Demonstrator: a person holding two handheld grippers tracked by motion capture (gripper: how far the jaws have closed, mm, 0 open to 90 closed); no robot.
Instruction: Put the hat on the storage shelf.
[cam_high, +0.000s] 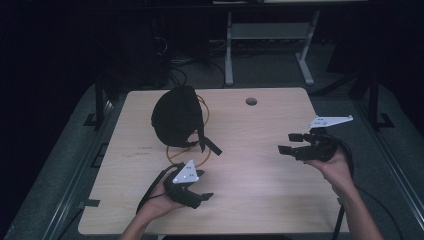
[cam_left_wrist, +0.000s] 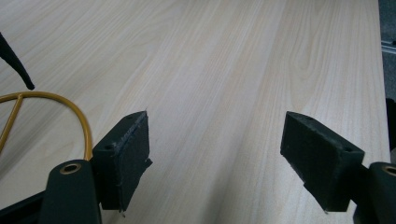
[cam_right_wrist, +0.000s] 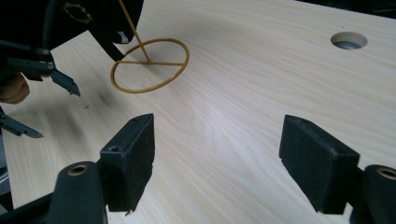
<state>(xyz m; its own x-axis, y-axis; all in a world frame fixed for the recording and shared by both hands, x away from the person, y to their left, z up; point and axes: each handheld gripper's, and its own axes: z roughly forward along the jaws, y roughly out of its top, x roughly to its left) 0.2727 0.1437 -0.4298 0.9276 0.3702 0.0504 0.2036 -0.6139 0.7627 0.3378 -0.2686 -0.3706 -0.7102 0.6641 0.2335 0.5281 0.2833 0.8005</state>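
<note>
Desk (cam_high: 260, 150) of pale wood grain fills the middle of the high view, with a small round hole (cam_high: 251, 101) near its far edge. Everything below is placed relative to the black cap.

Black cap (cam_high: 177, 116) sits on the far left part of the desk, perched on a gold wire stand (cam_high: 187, 152) whose ring base lies flat on the wood just in front of the cap. A black strap (cam_high: 210, 144) hangs from the cap's near right side and reaches down over the ring.

Left claw (cam_high: 202, 199), held in the person's left hand (cam_high: 157, 205), hovers in front of the cap, near the ring but apart from it. Its jaws stand wide apart with bare wood between them. In the left gripper view the gold ring curves just beyond the left jaw.

Right claw (cam_high: 292, 142), held in the person's right hand (cam_high: 335, 165), is well to the right of the cap, pointing toward it. Its jaws also stand wide apart, gripping nothing. In the right gripper view the ring base (cam_right_wrist: 149, 65) lies ahead on the wood, with the cap's dark edge above it.
</note>
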